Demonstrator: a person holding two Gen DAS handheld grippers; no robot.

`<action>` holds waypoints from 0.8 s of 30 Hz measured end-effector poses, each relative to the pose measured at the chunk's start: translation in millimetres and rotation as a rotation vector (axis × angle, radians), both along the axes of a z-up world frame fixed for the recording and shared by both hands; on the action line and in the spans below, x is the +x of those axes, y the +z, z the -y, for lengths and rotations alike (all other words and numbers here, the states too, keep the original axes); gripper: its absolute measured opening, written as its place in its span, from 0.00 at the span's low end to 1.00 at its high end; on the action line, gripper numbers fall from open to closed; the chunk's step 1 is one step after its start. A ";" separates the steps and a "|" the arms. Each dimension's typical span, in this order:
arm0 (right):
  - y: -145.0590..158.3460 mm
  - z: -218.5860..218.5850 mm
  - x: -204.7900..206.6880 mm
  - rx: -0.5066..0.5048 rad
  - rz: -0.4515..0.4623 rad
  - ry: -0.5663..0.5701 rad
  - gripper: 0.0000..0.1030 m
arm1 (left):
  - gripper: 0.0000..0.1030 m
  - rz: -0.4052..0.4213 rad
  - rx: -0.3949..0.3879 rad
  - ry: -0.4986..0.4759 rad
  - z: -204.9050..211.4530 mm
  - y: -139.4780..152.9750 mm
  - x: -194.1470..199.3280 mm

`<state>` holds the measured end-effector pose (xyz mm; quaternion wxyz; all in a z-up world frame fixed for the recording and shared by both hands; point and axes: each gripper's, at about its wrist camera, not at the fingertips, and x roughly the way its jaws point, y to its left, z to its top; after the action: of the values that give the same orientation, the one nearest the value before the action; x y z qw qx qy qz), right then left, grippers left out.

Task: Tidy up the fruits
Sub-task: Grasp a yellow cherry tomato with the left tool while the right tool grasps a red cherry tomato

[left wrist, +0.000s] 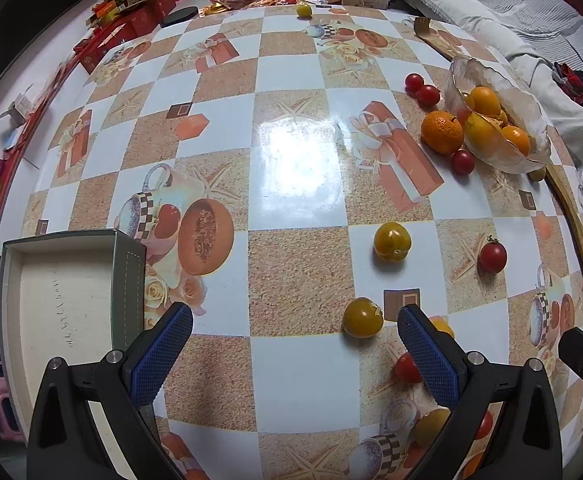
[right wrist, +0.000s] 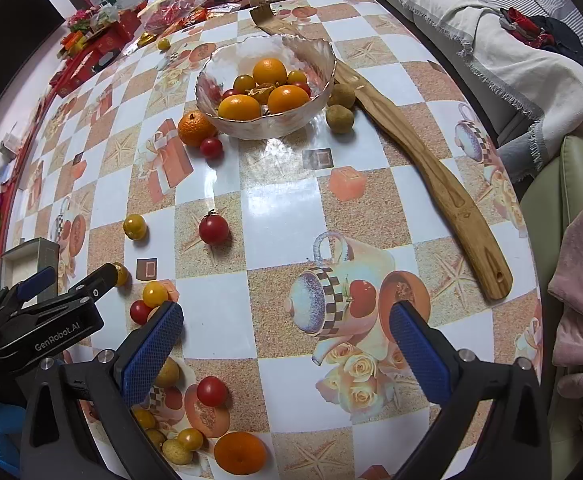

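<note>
Fruit lies scattered over the checked tablecloth (right wrist: 275,200), and none of it is in my tongs. My left tongs (left wrist: 295,340) hang over the near part of the table with the blue pads wide apart and nothing between them. A yellow tomato (left wrist: 362,317) sits on the cloth just inside the right pad, not touching it. A red tomato (left wrist: 406,368) lies partly hidden behind that same pad. Farther out rest a second yellow tomato (left wrist: 392,242) and a red tomato with a stem (left wrist: 492,256), near each other but apart. An open grey box (left wrist: 67,300) with a pale lining sits at the near left, just beside the left pad.

My right tongs (right wrist: 285,344) are likewise spread apart and hold nothing, over the printed teapot. The glass bowl (right wrist: 315,54) stands at the far centre, holding oranges (right wrist: 287,98) and small tomatoes. A loose orange (right wrist: 195,128) touches the bowl's left wall, with a red tomato (right wrist: 211,148) just beside it. Two dull green fruits (right wrist: 339,119) sit at the bowl's right, against a long wooden tool (right wrist: 431,168) that runs from far centre to near right. More small fruit and another orange (right wrist: 240,458) cluster at the near left edge.
</note>
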<state>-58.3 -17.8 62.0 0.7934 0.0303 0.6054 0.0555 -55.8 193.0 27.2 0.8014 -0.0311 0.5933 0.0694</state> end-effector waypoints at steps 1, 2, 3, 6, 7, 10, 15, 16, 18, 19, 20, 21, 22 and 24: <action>-0.1 0.0 0.3 0.000 0.000 0.000 1.00 | 1.00 0.000 0.001 0.000 0.4 -0.3 0.2; -0.1 0.3 -0.3 0.000 0.001 -0.001 1.00 | 1.00 -0.001 0.000 0.000 0.5 -0.4 0.3; -0.1 0.6 0.0 -0.001 0.001 -0.003 1.00 | 1.00 -0.001 0.000 0.000 0.4 -0.4 0.2; -1.8 1.7 2.0 0.001 -0.001 -0.005 1.00 | 1.00 -0.005 0.001 0.001 2.4 -3.1 1.6; -2.3 1.9 2.9 0.002 -0.001 -0.004 1.00 | 1.00 -0.006 0.002 0.002 3.1 -4.2 2.7; -3.6 -0.6 7.5 0.002 0.003 0.004 1.00 | 1.00 -0.006 0.006 0.003 4.7 -7.0 4.6; -7.5 -5.7 21.8 0.016 0.007 0.019 1.00 | 1.00 -0.005 0.014 0.008 5.8 -11.4 7.6; -8.3 -6.5 24.2 0.016 0.007 0.021 1.00 | 1.00 -0.006 0.016 0.009 5.9 -12.3 8.2; -11.0 -9.2 32.2 0.015 0.012 0.034 1.00 | 1.00 -0.007 0.021 0.006 6.6 -14.2 9.0; -12.2 -10.4 35.4 0.015 0.013 0.040 1.00 | 1.00 -0.007 0.022 0.004 7.4 -14.9 9.0; -13.9 -12.1 38.9 0.018 0.013 0.049 1.00 | 1.00 -0.007 0.022 0.001 8.3 -15.6 9.2; -16.1 -14.2 42.8 0.024 0.011 0.061 0.99 | 1.00 -0.006 0.022 -0.001 9.5 -16.0 9.0; -19.1 -16.6 46.7 0.033 0.003 0.073 0.98 | 1.00 -0.006 0.024 -0.003 10.9 -16.2 8.9; -25.1 -21.0 51.7 0.056 -0.018 0.093 0.90 | 0.95 -0.006 0.029 -0.016 14.8 -16.7 7.5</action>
<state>-6.7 3.2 37.0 0.7834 0.0248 0.6114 0.1091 -48.3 178.1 10.5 0.8005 -0.0148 0.5949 0.0718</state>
